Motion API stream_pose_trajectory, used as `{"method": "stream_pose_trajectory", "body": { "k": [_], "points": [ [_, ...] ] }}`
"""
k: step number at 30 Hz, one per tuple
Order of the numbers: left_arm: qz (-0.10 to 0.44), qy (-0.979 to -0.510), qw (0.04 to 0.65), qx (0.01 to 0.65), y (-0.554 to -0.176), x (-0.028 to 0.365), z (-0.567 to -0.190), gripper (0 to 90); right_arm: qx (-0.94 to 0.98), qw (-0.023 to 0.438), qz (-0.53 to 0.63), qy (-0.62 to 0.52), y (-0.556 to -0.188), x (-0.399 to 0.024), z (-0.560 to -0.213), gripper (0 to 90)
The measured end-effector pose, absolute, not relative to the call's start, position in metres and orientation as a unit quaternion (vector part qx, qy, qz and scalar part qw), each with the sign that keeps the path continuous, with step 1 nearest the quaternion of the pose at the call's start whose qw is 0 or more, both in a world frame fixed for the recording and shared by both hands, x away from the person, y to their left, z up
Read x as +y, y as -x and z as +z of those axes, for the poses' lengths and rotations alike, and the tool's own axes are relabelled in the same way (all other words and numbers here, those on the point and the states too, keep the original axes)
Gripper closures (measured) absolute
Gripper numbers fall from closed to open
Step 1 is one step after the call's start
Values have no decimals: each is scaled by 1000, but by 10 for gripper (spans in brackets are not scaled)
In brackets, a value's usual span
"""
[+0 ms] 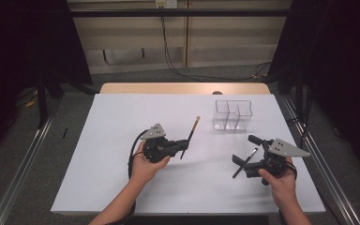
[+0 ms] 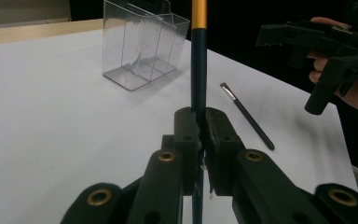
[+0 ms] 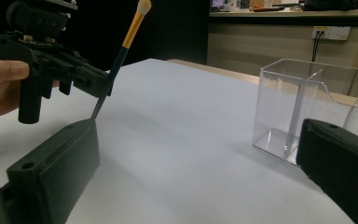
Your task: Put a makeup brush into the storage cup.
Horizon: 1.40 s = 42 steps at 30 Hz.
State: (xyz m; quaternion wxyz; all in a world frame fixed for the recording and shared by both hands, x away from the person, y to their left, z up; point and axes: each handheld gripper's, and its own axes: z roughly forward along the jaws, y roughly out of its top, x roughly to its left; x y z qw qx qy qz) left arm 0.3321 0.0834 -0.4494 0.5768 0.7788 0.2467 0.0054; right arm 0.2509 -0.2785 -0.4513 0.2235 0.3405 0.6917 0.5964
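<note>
My left gripper is shut on the dark handle of a long makeup brush. The brush has a gold ferrule and a pale tip and is held tilted above the table. In the right gripper view the same brush rises from the left gripper at upper left. My right gripper is open wide and holds nothing. A thin black brush lies flat on the white table, just below the right gripper's jaws in the high view.
A clear three-compartment organizer stands at the back right of the white table. The table's wooden far edge and metal floor rails border the work area.
</note>
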Motion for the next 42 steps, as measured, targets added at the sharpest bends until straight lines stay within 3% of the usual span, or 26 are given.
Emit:
{"method": "stream_pose_trajectory", "body": {
  "k": [42],
  "points": [
    [13, -782, 575, 240, -330, 80, -451, 842, 705, 187, 602, -325, -287, -219, -427, 0]
  ]
}}
